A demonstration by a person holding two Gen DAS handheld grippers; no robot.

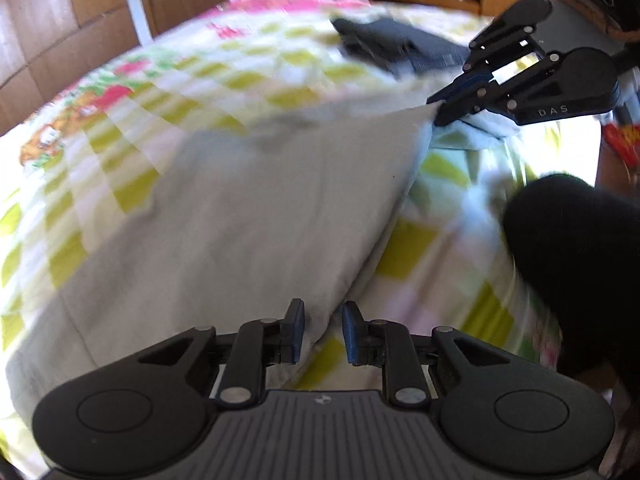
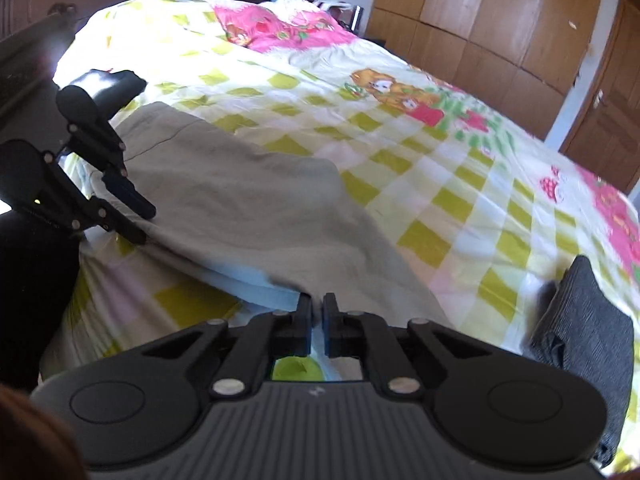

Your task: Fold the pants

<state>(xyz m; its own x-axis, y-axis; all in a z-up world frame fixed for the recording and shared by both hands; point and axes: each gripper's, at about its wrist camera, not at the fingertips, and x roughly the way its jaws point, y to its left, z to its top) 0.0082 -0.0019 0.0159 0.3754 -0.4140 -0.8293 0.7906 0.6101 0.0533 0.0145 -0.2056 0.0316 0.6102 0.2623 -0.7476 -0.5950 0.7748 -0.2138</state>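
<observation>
Mid-fold: grey pants spread on the checked bedspread, left claw and right claw each pinching a near-edge corner, likely next needing both lifted together and carried across to the far edge.
</observation>
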